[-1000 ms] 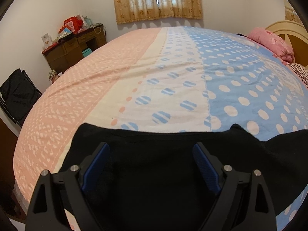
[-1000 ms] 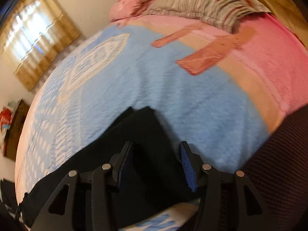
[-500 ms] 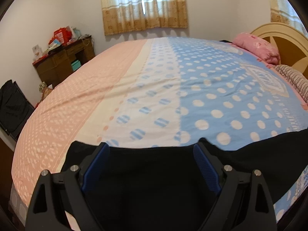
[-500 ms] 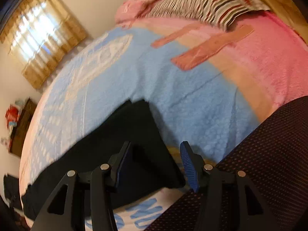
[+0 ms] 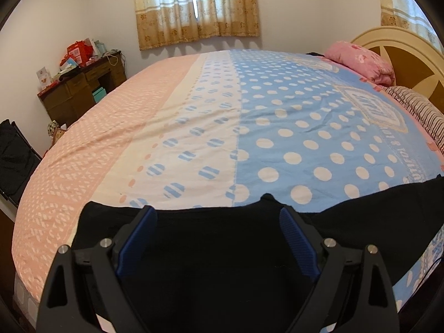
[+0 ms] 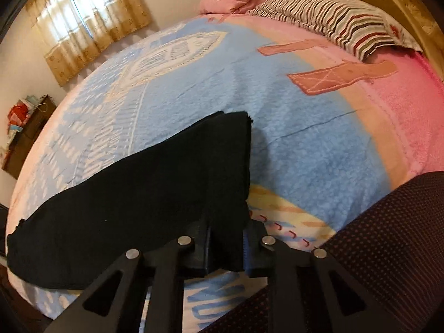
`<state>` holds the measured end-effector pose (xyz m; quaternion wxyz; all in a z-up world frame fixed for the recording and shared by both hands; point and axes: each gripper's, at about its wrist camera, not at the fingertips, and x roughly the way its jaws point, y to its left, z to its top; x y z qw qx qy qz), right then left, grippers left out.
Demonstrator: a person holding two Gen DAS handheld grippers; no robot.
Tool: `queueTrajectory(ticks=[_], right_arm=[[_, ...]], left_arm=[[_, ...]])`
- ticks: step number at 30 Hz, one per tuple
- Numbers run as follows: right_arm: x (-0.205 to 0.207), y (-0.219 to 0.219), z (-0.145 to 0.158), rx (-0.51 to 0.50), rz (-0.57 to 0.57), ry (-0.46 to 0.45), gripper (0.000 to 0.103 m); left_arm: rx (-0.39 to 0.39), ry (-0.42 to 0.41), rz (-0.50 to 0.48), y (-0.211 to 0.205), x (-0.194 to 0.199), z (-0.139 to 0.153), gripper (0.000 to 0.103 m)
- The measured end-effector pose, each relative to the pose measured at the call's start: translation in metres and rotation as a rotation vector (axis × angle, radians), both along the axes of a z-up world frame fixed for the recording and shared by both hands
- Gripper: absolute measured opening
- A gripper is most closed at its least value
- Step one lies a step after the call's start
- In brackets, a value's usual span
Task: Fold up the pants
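Observation:
Black pants lie stretched along the near edge of the bed. My left gripper is open, its blue-padded fingers spread over one end of the pants without pinching the cloth. In the right wrist view the pants run off to the left. My right gripper is shut on the pants' near right end, the cloth bunched between the jaws.
The bed has a pink, cream and blue dotted cover. A pink pillow, a striped pillow and the headboard are at the right. A wooden dresser stands by the far wall. A dark mesh chair sits near the right gripper.
My right gripper has closed on the end of the pants. The left gripper has drawn back slightly and stays open over the cloth.

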<state>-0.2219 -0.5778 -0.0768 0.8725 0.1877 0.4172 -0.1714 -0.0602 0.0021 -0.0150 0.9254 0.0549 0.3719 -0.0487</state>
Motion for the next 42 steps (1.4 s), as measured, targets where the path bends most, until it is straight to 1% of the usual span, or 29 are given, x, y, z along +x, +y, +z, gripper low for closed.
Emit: queueTrajectory(ticks=[1, 3, 5, 7, 11, 14, 17, 18, 21, 22, 24, 27, 29, 30, 31, 33, 34, 35, 37, 39, 40, 41, 42], right_arm=[[-0.002, 0.006, 0.010, -0.013, -0.010, -0.029, 0.014], [-0.006, 0.021, 0.031, -0.013, 0.006, -0.089, 0.014], [-0.007, 0.045, 0.053, -0.039, 0.057, -0.127, 0.014], [-0.004, 0.072, 0.068, -0.062, 0.111, -0.143, 0.014], [0.004, 0.128, 0.085, -0.067, 0.221, -0.166, 0.014], [0.010, 0.179, 0.090, -0.062, 0.321, -0.192, 0.014], [0.017, 0.231, 0.087, -0.083, 0.421, -0.205, 0.014], [0.020, 0.241, 0.084, -0.081, 0.440, -0.206, 0.014], [0.032, 0.283, 0.066, -0.090, 0.508, -0.185, 0.014], [0.037, 0.299, 0.056, -0.093, 0.529, -0.173, 0.014], [0.042, 0.318, 0.044, -0.103, 0.557, -0.158, 0.014], [0.047, 0.357, 0.021, -0.217, 0.610, -0.130, 0.014], [0.046, 0.373, 0.012, -0.285, 0.640, -0.117, 0.014], [0.046, 0.384, 0.005, -0.342, 0.651, -0.106, 0.015], [0.045, 0.388, 0.001, -0.367, 0.656, -0.098, 0.018], [0.046, 0.392, -0.006, -0.406, 0.652, -0.078, 0.020], [0.048, 0.396, -0.011, -0.415, 0.657, -0.059, 0.026], [0.048, 0.400, -0.014, -0.425, 0.663, -0.054, 0.038], [0.046, 0.407, -0.015, -0.441, 0.686, -0.063, 0.054], [0.041, 0.415, -0.013, -0.450, 0.731, -0.063, 0.055], [0.038, 0.418, -0.011, -0.432, 0.769, -0.067, 0.055], [0.033, 0.419, -0.006, -0.394, 0.798, -0.087, 0.055], [0.027, 0.413, 0.006, -0.319, 0.823, -0.138, 0.055]], left_arm=[[0.003, 0.002, -0.004, -0.002, 0.000, -0.001, 0.093], [0.004, 0.003, -0.015, -0.003, -0.002, -0.002, 0.093], [0.000, 0.003, -0.018, -0.003, -0.003, -0.003, 0.093], [-0.017, 0.006, -0.016, -0.001, -0.003, -0.004, 0.093], [-0.038, 0.017, -0.024, -0.001, -0.004, -0.009, 0.093], [-0.030, 0.014, -0.036, -0.002, -0.007, -0.012, 0.093], [-0.020, 0.000, -0.025, 0.005, -0.010, -0.011, 0.093], [-0.021, -0.002, -0.017, 0.009, -0.010, -0.011, 0.093], [-0.020, 0.001, 0.014, 0.020, -0.010, -0.015, 0.093], [-0.019, 0.006, 0.025, 0.024, -0.010, -0.017, 0.093], [-0.030, 0.017, 0.040, 0.031, -0.011, -0.021, 0.093], [-0.043, 0.026, 0.052, 0.038, -0.012, -0.025, 0.093], [-0.045, 0.028, 0.051, 0.040, -0.012, -0.026, 0.093], [-0.045, 0.029, 0.049, 0.040, -0.011, -0.026, 0.093], [-0.043, 0.028, 0.047, 0.040, -0.011, -0.027, 0.093], [-0.044, 0.027, 0.048, 0.040, -0.011, -0.027, 0.093], [-0.045, 0.029, 0.049, 0.040, -0.011, -0.027, 0.093], [-0.049, 0.034, 0.050, 0.041, -0.010, -0.028, 0.093], [-0.053, 0.040, 0.051, 0.042, -0.010, -0.030, 0.093], [-0.053, 0.045, 0.050, 0.044, -0.009, -0.031, 0.093], [-0.053, 0.046, 0.048, 0.044, -0.009, -0.031, 0.093], [-0.051, 0.044, 0.045, 0.044, -0.009, -0.030, 0.093], [-0.048, 0.041, 0.043, 0.044, -0.009, -0.029, 0.093]])
